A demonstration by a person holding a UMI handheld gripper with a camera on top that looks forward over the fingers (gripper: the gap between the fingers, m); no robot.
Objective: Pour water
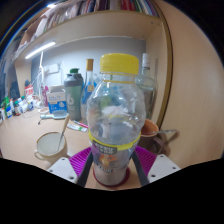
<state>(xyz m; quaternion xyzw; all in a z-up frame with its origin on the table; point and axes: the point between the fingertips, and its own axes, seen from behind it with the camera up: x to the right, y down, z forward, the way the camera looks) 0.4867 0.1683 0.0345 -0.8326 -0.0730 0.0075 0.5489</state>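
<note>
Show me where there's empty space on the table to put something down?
Bare wood lies between the white cup and the bottle in the claw. The far side by the wall is crowded with bottles and boxes. A brown cup sits behind the bottle.

Light wooden table [25, 140]: white cup [50, 147], tissue box [57, 103], bottles [75, 93].

On the pale worktop [25, 140], at the lower left of the frame, stands a white mug [50, 146] with a utensil handle leaning out of it. Behind it, at middle left, a dark green canister [74, 94] stands beside a blue-and-white carton [57, 102], with small cluttered items further left. A lit strip light [40, 50] hangs under a shelf [70, 12] at upper left.
</note>
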